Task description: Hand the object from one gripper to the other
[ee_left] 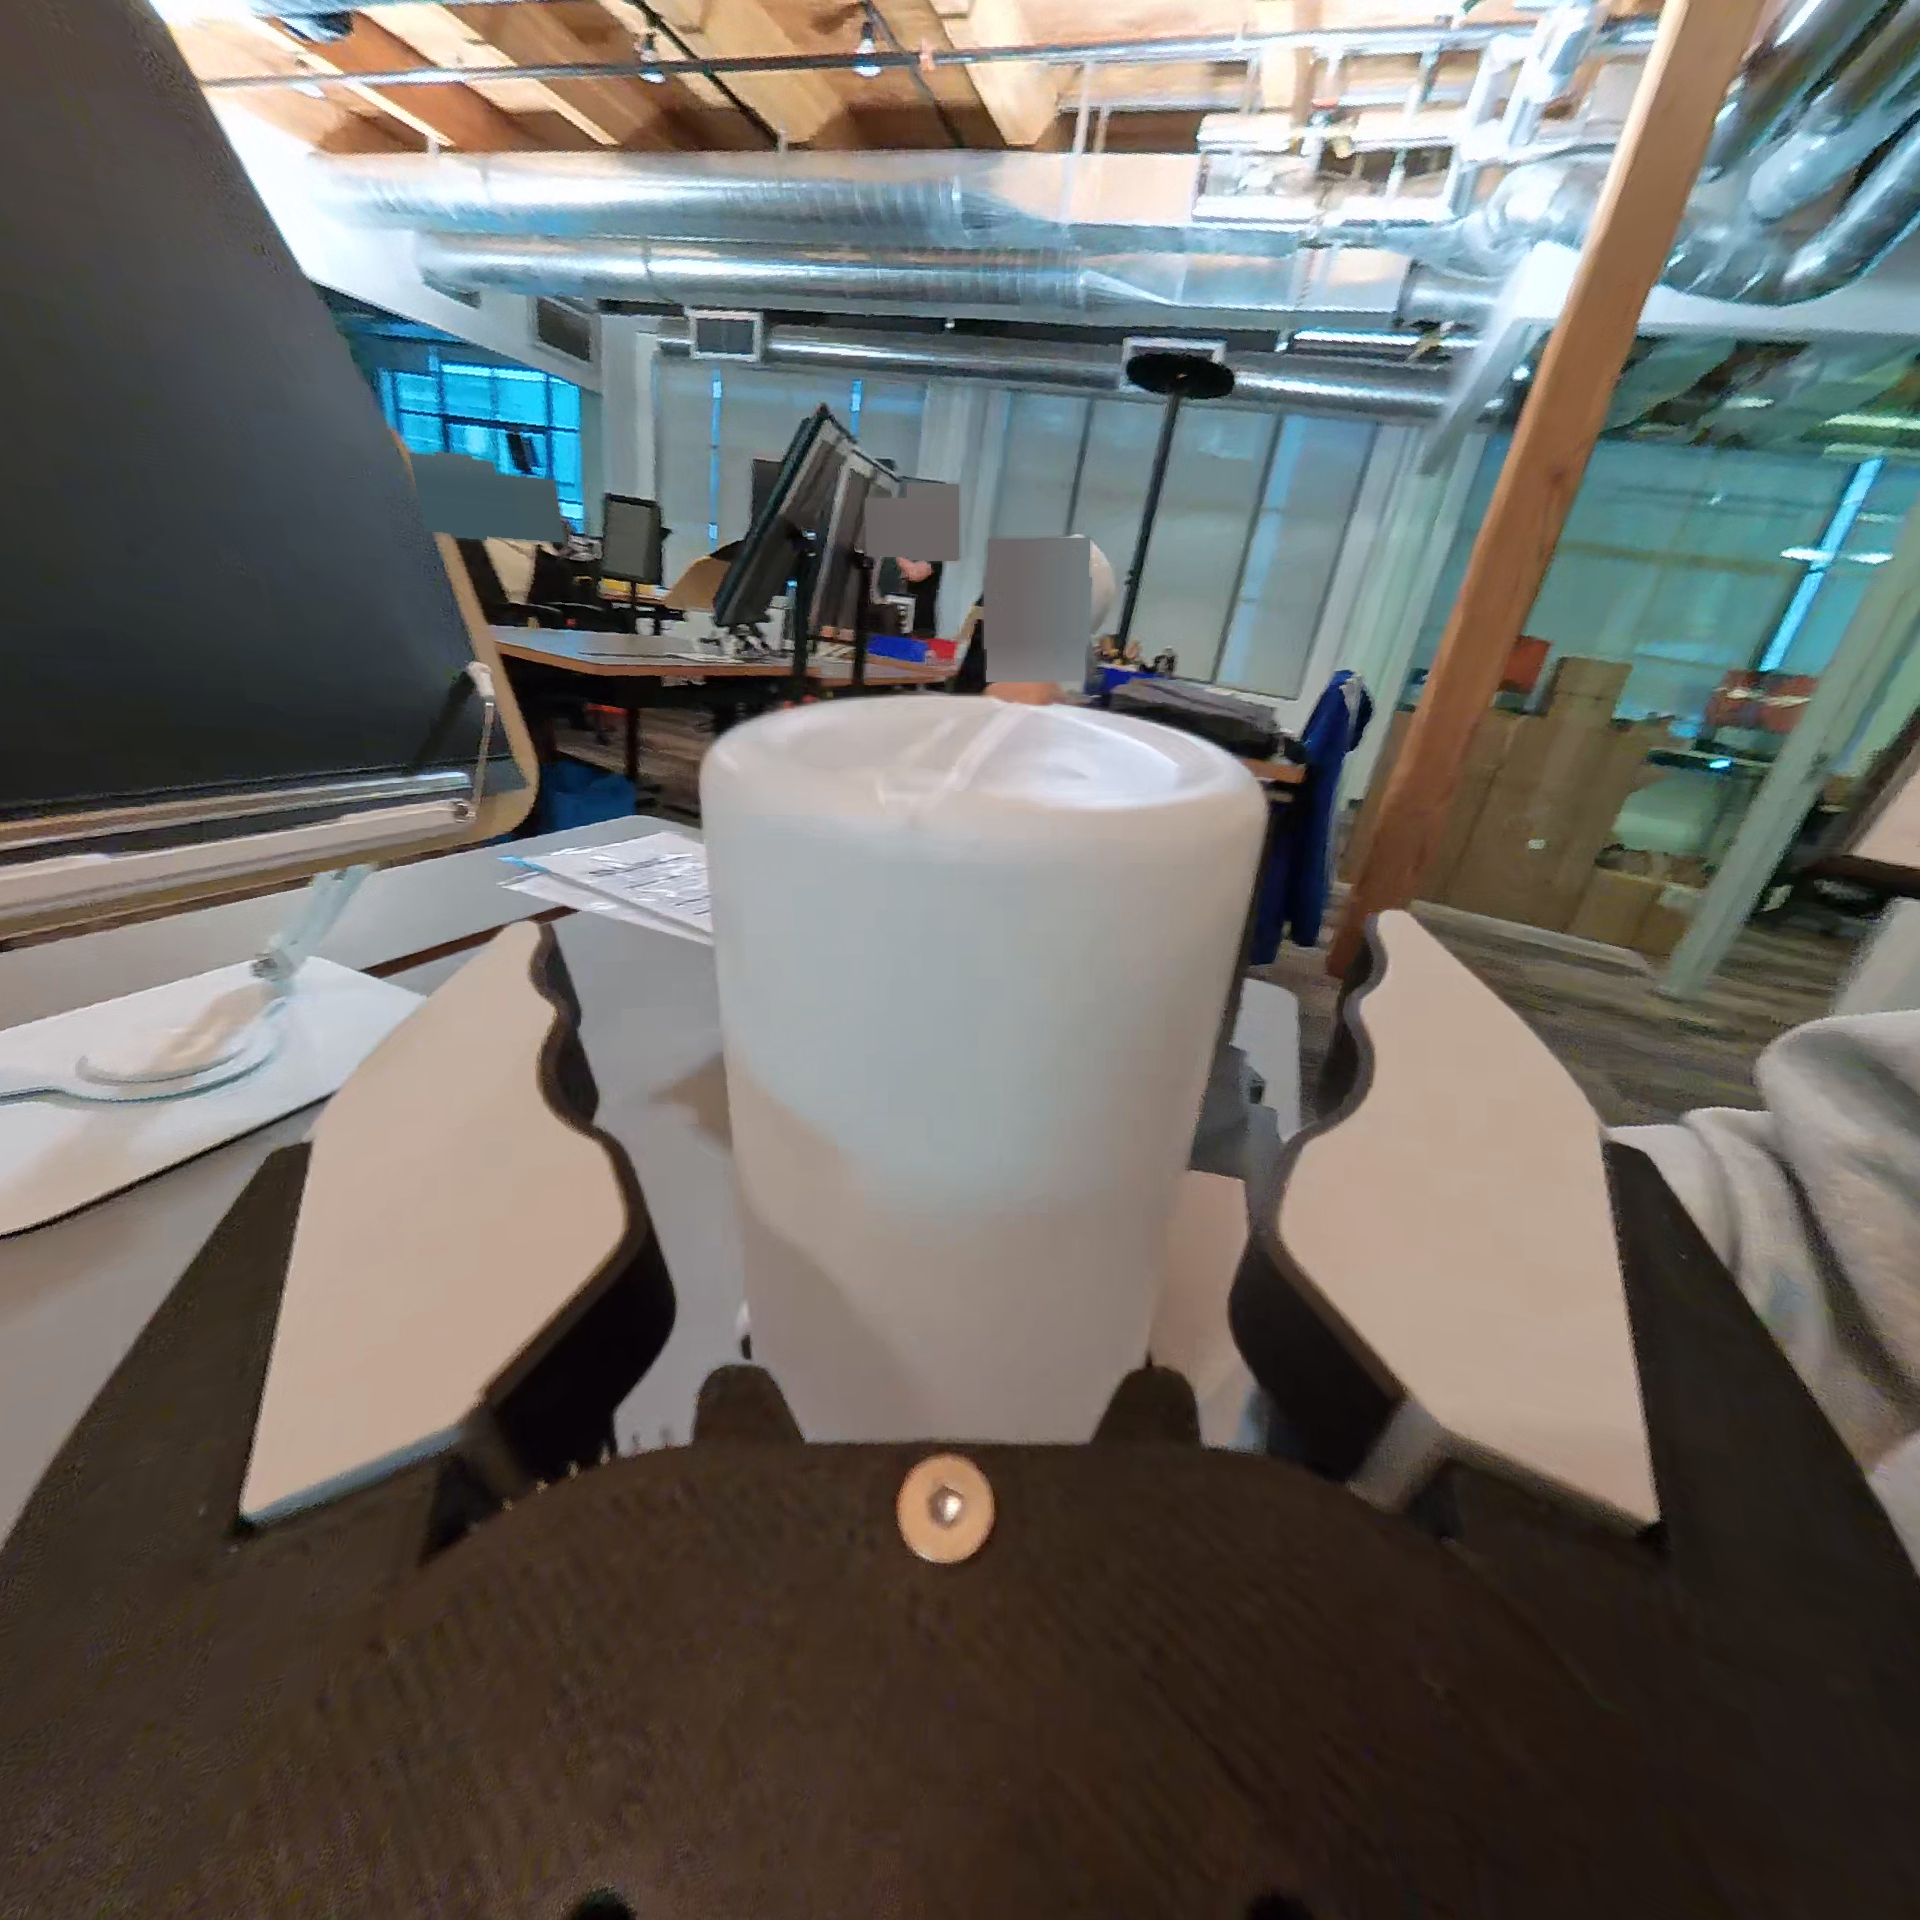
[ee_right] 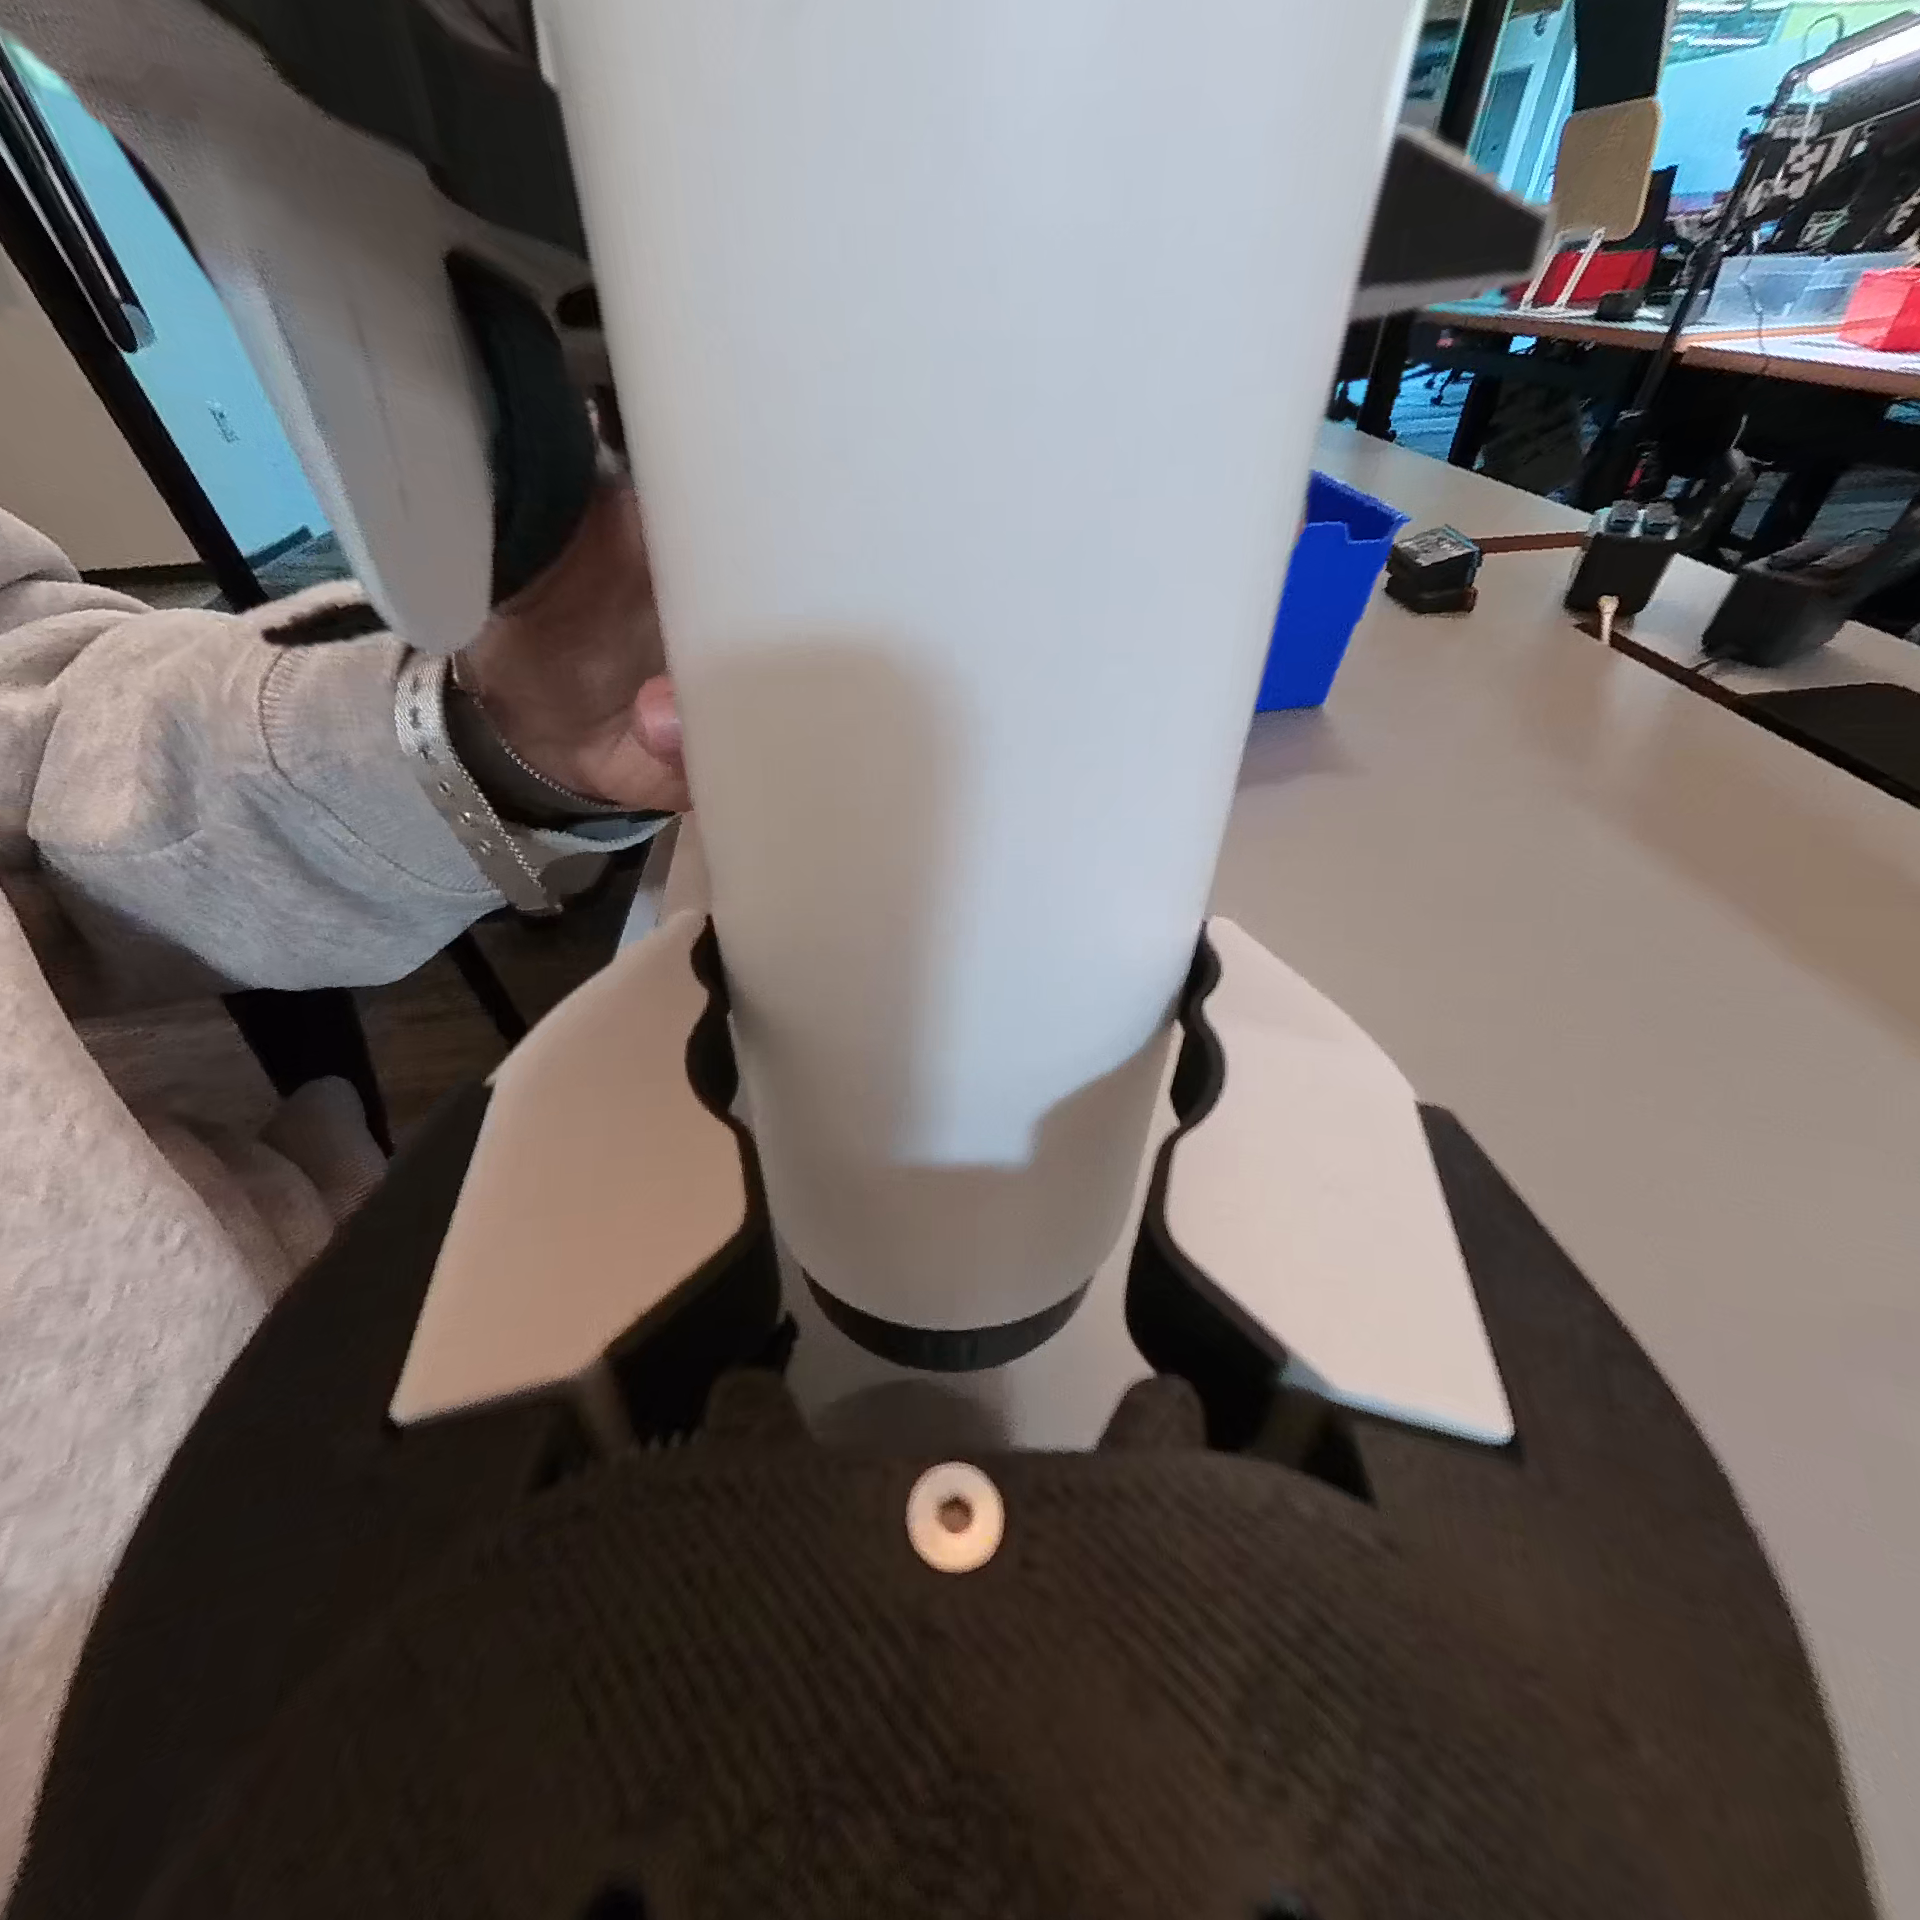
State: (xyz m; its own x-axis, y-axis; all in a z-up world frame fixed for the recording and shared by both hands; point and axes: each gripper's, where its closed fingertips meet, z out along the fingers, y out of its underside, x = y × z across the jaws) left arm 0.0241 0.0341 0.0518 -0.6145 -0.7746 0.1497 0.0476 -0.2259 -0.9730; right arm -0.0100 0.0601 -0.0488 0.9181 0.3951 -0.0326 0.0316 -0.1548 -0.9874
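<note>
A tall white cylinder with a black cap at its near end (ee_right: 935,520) is the object. My right gripper (ee_right: 954,935) is shut on it near the capped end, both fingers pressed against its sides. In the left wrist view the cylinder (ee_left: 977,1039) stands between the fingers of my left gripper (ee_left: 956,935), which is wide open with a gap on each side. The left gripper's pale body (ee_right: 343,343) and the hand holding it (ee_right: 582,675) show at the upper left of the right wrist view.
A beige table (ee_right: 1558,935) lies below, with a blue bin (ee_right: 1320,603) and small black devices (ee_right: 1434,566) on it. A dark monitor (ee_left: 156,416), a sheet of paper (ee_left: 613,883) and a white mat (ee_left: 104,1143) are at the left. A grey sleeve (ee_left: 1829,1195) is at the right. The gap from one gripper's tips to the other's is roughly 10 cm.
</note>
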